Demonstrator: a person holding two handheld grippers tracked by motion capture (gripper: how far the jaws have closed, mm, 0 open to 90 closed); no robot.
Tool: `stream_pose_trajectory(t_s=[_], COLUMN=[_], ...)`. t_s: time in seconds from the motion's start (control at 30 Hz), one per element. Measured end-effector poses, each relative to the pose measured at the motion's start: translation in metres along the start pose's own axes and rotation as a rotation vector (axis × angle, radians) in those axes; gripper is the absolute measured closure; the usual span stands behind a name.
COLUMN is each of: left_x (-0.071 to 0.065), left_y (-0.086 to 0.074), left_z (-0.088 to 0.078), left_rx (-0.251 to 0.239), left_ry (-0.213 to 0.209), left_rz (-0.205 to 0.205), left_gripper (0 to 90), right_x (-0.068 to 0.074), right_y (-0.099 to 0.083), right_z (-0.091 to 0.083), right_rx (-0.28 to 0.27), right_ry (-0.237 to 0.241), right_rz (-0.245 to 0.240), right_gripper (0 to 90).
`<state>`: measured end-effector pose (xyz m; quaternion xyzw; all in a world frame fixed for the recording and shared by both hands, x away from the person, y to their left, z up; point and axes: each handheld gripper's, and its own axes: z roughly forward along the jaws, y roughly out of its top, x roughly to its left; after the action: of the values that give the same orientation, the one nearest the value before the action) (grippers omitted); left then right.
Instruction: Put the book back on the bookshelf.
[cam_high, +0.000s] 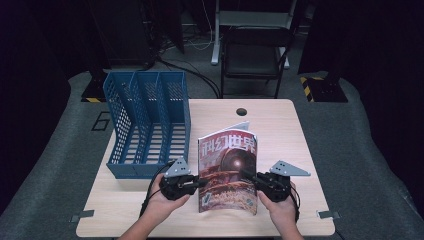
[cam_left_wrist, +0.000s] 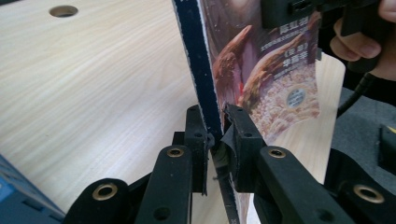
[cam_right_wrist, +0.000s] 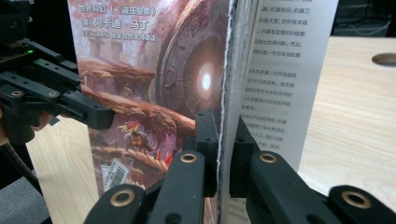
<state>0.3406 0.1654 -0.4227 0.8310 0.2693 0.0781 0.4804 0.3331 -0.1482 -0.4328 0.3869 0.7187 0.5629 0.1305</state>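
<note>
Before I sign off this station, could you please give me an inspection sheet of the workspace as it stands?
Surface: light wooden table with a round hole near the far edge.
Job's things: magazine held upright, cover facing the person; blue file rack at the table's left, its slots bare.
Clutter: nothing seen.
Grippers: left hand-held gripper clamped on the magazine's spine edge; right hand-held gripper clamped on its open page edge.
Cables: black cable trailing from the left gripper; more cables on the floor behind.
Surroundings: folding chair beyond the table, dark room.
</note>
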Motion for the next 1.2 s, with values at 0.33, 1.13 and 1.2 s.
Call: stream_pose_trajectory(t_s=[0.33, 1.13, 1.2], left_x=[-0.002, -0.006, -0.007], left_y=[0.002, -0.02, -0.021], left_z=[-0.003, 0.01, 0.009], left_rx=[-0.001, -0.026, -0.027], left_ry=[0.062, 0.054, 0.047], left_rz=[0.055, 0.061, 0.058], left_gripper=[81.0, 83.7, 83.9], right_x=[0.01, -0.005, -0.007], right_y=[0.006, -0.007, -0.011], right_z=[-0.003, -0.002, -0.001], right_rx=[-0.033, -0.018, -0.001], right_ry=[-0.004, 0.013, 0.024], right_rz=[-0.053, 0.007, 0.004], right_gripper=[86.6, 76.0, 73.5])
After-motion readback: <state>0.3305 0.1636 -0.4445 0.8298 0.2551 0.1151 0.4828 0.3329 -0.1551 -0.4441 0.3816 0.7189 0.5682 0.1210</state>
